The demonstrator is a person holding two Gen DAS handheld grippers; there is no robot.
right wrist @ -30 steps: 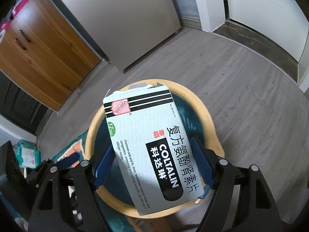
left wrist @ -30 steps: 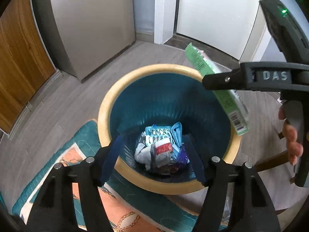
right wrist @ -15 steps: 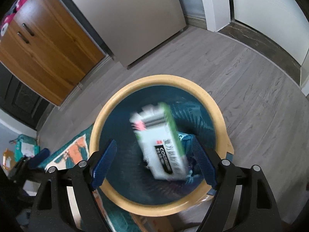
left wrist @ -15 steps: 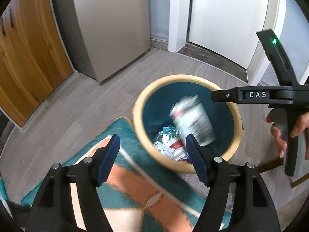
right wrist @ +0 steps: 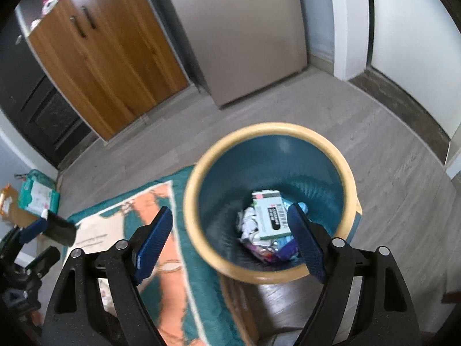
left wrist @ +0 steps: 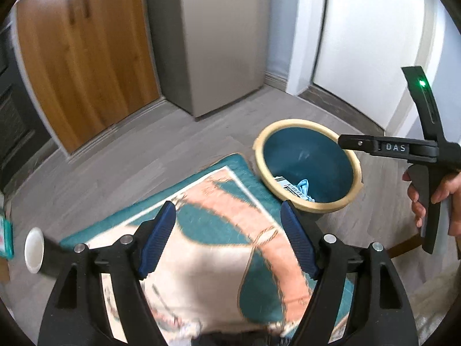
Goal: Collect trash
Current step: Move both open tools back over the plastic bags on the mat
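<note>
Plainly, "DAS" lettering on right gripper (left wrist: 348, 144), box (right wrist: 270, 214) print illegible

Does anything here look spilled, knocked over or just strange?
Nothing stands out. The bin stands upright beside the rug, and the medicine box lies inside on the other rubbish. Both grippers are open and hold nothing.

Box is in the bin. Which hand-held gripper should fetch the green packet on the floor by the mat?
Left, probably. Left hand-held gripper is open, empty, over the mat with the packet at its side; right one is open at the bin.
</note>
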